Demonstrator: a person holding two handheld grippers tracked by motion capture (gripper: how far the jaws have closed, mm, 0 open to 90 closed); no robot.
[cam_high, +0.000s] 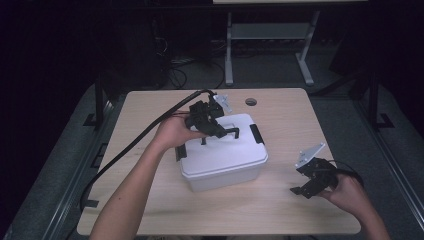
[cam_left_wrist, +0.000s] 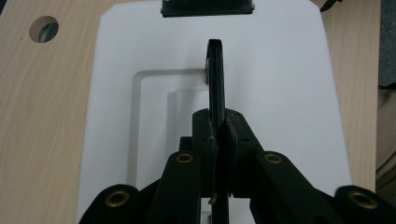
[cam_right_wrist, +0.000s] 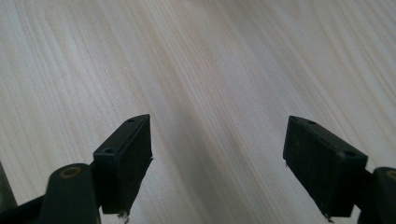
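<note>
Two grippers at work. High view: white box (cam_high: 223, 157) sits centre frame on the table (cam_high: 280, 210); left gripper (cam_high: 216, 129) on its lid handle (cam_high: 231, 132), right gripper (cam_high: 306, 186) hovering lower right, well apart. Left gripper view: jaws clamped on the upright black handle; far latch (cam_left_wrist: 207, 8) at top edge. Right gripper view: jaws spread wide, empty, over bare wood. Judgement: handle gripped, lid apparently still seated; lifting remains.
</note>
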